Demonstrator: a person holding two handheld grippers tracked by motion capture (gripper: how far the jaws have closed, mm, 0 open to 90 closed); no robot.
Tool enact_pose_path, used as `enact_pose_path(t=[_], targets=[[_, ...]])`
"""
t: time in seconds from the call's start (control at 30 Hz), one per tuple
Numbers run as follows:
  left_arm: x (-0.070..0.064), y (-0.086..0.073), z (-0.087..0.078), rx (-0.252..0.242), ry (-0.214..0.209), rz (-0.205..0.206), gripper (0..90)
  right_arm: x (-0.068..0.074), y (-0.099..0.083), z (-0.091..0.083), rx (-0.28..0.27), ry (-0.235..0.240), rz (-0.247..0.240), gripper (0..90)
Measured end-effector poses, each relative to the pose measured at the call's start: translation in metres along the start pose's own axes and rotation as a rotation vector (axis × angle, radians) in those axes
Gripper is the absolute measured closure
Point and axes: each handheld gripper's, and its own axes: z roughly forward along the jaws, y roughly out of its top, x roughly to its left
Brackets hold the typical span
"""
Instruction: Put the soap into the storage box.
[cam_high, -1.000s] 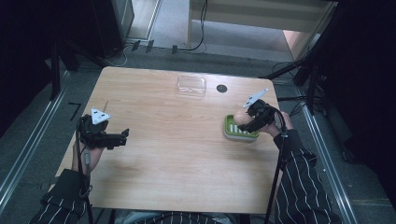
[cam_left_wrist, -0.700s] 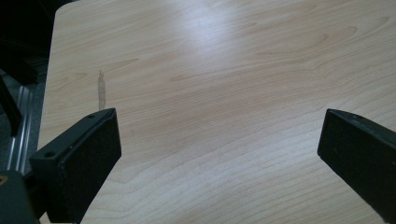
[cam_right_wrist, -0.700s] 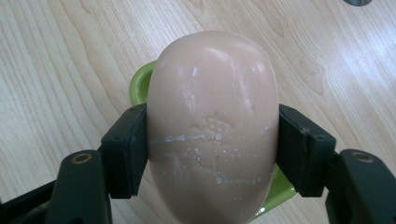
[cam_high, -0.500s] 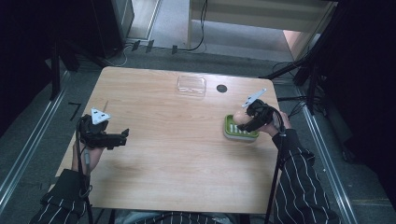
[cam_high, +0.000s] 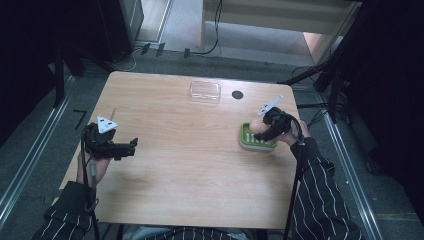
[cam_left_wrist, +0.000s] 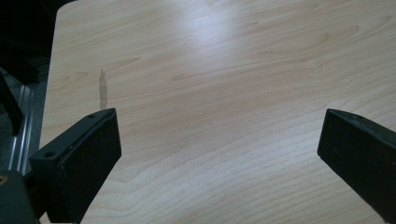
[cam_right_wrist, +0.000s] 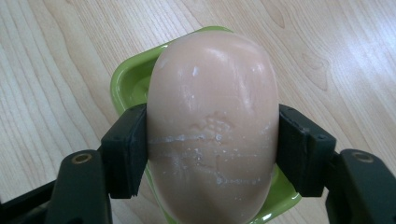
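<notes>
- Right gripper (cam_right_wrist: 212, 154): we see its two black jaws pressed against the flanks of a pale pink bar of soap (cam_right_wrist: 212, 121), so we read it as grasping the soap.
- Soap: in the high view the soap (cam_high: 257, 128) sits at about 3 o'clock on the table (cam_high: 190, 170), directly over a green soap dish (cam_high: 252, 142). From the right gripper view we cannot tell whether the bar rests on the dish (cam_right_wrist: 128, 81) or hangs just above it.
- Left gripper (cam_high: 131, 145): it hovers at about 9 o'clock, well apart from the soap; in the left gripper view its jaws stand wide apart with bare wood between them, so it is released and holds nothing.
- Other things: a clear plastic box (cam_high: 205, 91) and a small dark disc (cam_high: 237, 94) lie near 12 o'clock, untouched.
- Progress, as we judge it: the grasp on the soap is made. Whether the bar is being set into the dish or lifted out of it cannot be told; either way, the release or the carry is left to do.
</notes>
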Motion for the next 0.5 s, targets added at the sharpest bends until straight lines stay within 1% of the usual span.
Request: enact_pose_path(t=[0.07,0.17,0.23,0.33,0.5], targets=[[0.0000,0.0000,0.0000,0.001,0.000,0.001,0.0,-0.0010,-0.0001,0.0019,-0.002,-0.001,-0.007,33.9],[0.0000,-0.0001,0.0000,0.002,0.001,0.000,0.1,-0.0007,0.0000,0.0038,0.005,0.002,0.004,33.9],[0.0002,-0.0001,-0.0001,0.004,0.001,0.003,0.1,-0.0014,0.0000,0.0054,0.004,-0.001,-0.004,33.9],[0.0002,-0.0002,0.0000,0.005,0.001,0.004,0.1,-0.0020,-0.0007,0.0070,0.002,0.006,0.000,33.9],[-0.0001,-0.0001,-0.0001,0.004,0.002,0.004,0.1,-0.0032,-0.0030,0.0098,0.001,0.002,0.009,33.9]])
